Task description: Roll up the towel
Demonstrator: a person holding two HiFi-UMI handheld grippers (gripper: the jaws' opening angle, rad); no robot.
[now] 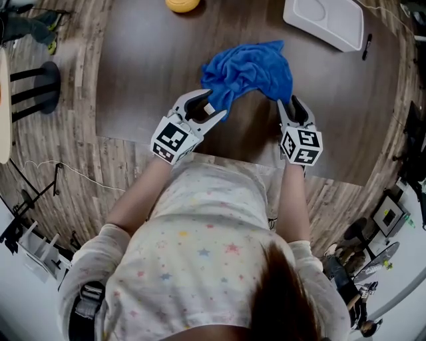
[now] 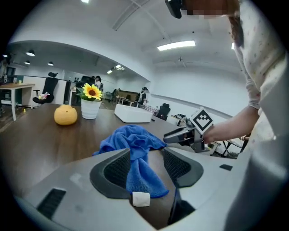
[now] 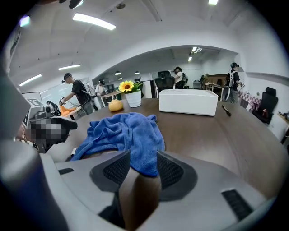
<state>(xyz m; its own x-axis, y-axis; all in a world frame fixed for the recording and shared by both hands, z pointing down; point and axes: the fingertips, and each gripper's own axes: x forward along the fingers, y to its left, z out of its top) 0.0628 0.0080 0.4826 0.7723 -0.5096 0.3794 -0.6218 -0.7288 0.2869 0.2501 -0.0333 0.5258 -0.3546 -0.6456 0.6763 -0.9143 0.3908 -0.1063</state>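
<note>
One table [image 1: 150,73], one blue towel [image 1: 249,70], two grippers, one yellow fruit [image 1: 182,4], one sunflower pot [image 2: 90,107], one white tray [image 1: 326,20] and one black pen [image 1: 367,45]. You are keeping bare tabletop wide open at the far left, with the fruit and pot sitting well apart from the towel at the far edge. You are holding the left gripper [image 1: 205,106] released: its jaws are standing apart around a hanging towel corner, cloth touching the left pad with a gap showing at the right pad. The towel is lying bunched in mid-table, between and just beyond both grippers. You are clenching the right gripper [image 1: 293,105] on the towel's near right edge, cloth filling the space between its pads. Both grippers are working just inside the table's near edge. The tray and pen are sitting far right, clear of the towel, with open wood between.
</note>
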